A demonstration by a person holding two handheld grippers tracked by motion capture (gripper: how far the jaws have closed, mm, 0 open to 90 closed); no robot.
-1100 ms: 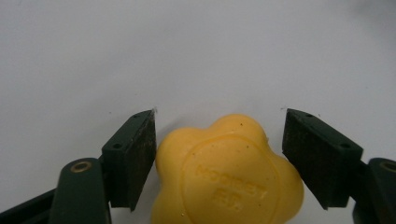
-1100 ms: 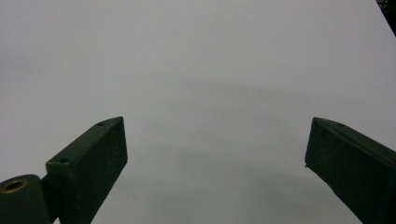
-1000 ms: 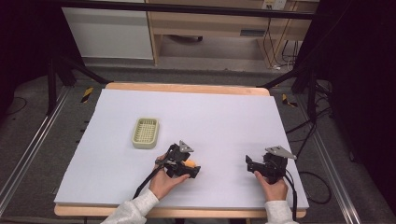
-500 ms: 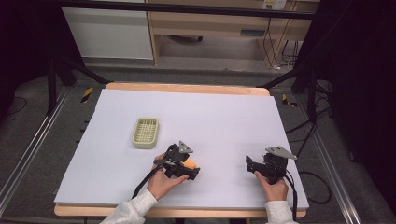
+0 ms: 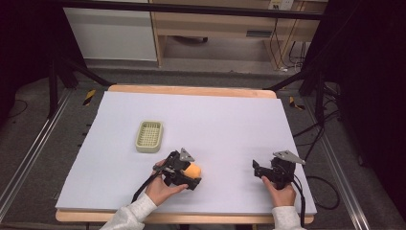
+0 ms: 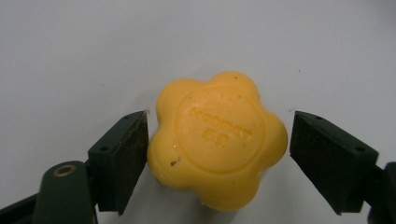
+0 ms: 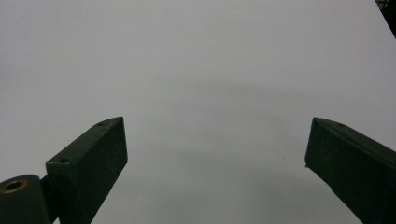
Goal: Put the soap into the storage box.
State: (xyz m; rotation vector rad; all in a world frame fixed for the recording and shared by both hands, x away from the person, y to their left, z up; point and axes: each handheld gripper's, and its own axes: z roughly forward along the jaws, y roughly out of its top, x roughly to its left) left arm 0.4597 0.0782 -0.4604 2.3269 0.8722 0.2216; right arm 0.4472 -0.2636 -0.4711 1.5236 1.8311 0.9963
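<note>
1. Room around the work is wide: the white table sheet (image 5: 215, 124) lies bare toward the far edge and between the two hands, while both grippers stand near the edge on the person's side.
2. The pale green ribbed plastic dish (image 5: 149, 136) lies to the left and a little farther away than the left gripper (image 5: 184, 175), near it but apart.
3. The yellow flower-shaped bar of soap (image 6: 218, 137) lies flat on the sheet between the jaws of the left gripper (image 6: 217, 158). In the left gripper view the left jaw touches the side of the soap or is just beside it; the right jaw stands a little apart from it. The jaws are open somewhat wider than the soap, with no grip on it.
4. The soap is nearly round with lobes, so it has no clear long axis; its stamped face points up.
5. The right gripper (image 5: 261, 170) stands well apart to the right; its jaws (image 7: 215, 168) are spread wide over bare sheet and hold nothing.
</note>
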